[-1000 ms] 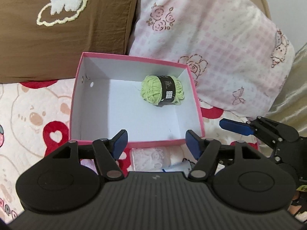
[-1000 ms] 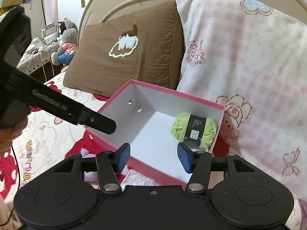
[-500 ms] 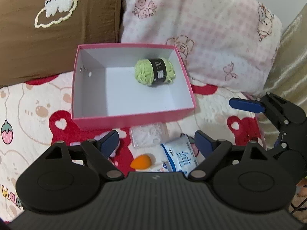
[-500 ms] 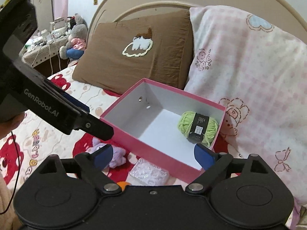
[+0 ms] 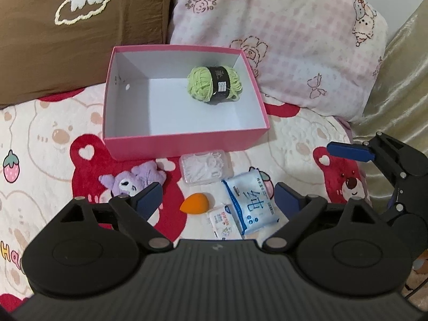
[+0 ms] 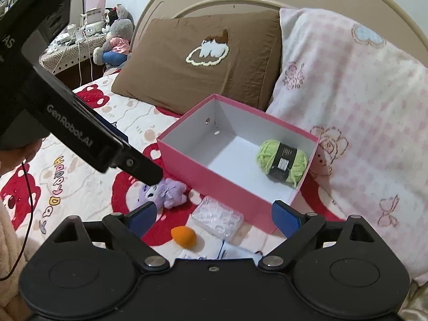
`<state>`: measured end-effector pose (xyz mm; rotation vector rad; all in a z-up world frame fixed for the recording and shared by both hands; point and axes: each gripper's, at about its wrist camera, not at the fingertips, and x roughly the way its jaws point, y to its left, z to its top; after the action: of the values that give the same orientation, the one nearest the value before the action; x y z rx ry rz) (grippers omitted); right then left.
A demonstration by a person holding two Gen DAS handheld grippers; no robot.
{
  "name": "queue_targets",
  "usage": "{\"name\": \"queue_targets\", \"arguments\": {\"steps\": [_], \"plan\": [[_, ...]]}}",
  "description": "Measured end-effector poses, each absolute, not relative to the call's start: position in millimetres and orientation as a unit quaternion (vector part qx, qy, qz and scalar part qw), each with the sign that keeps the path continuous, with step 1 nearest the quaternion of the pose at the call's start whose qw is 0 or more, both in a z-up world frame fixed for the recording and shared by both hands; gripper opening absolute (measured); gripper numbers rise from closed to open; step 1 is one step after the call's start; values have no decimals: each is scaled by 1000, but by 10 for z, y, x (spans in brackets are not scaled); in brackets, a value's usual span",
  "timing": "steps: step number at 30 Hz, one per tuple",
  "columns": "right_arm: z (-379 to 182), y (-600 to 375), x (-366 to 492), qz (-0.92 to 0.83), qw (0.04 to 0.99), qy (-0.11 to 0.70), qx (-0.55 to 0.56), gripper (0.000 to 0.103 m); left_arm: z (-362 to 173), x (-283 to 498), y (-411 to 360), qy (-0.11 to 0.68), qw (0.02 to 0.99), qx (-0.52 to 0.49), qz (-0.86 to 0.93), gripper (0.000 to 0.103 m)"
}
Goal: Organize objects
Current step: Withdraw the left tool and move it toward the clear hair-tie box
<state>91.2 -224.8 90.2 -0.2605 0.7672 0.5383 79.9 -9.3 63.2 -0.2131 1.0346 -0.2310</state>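
On the bedspread (image 5: 40,123), the purple plush toy (image 5: 133,180) lies furthest left, just in front of the pink box's near left corner. The left gripper (image 5: 216,196) hangs above the loose items with its blue-padded jaws spread wide and nothing between them. Under that gap, from left to right, lie the orange makeup sponge (image 5: 196,203), a small white packet (image 5: 223,222) touching the larger blue-and-white tissue pack (image 5: 250,199), and, slightly further back, the clear plastic case (image 5: 205,167) of white bits (contents too small to identify), just beside the box's front wall.

The pink box (image 5: 184,144) sits open, backed against the brown pillow (image 5: 80,26) and the pink checked pillow (image 5: 281,26). Inside, in the far right part, rests the green yarn ball (image 5: 214,84) with its black label band.

At the right edge the right gripper (image 6: 214,216) is also parted wide and empty; in its own view it hovers over the sponge and case, with the box just beyond its right finger.
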Motion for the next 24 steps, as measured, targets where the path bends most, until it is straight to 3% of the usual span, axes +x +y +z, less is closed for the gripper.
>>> {"name": "queue_targets", "arguments": {"steps": [24], "plan": [[413,-2274,879,215,879,407,-123,95,-145,693,-94,504,850,-117,-97,91]]}}
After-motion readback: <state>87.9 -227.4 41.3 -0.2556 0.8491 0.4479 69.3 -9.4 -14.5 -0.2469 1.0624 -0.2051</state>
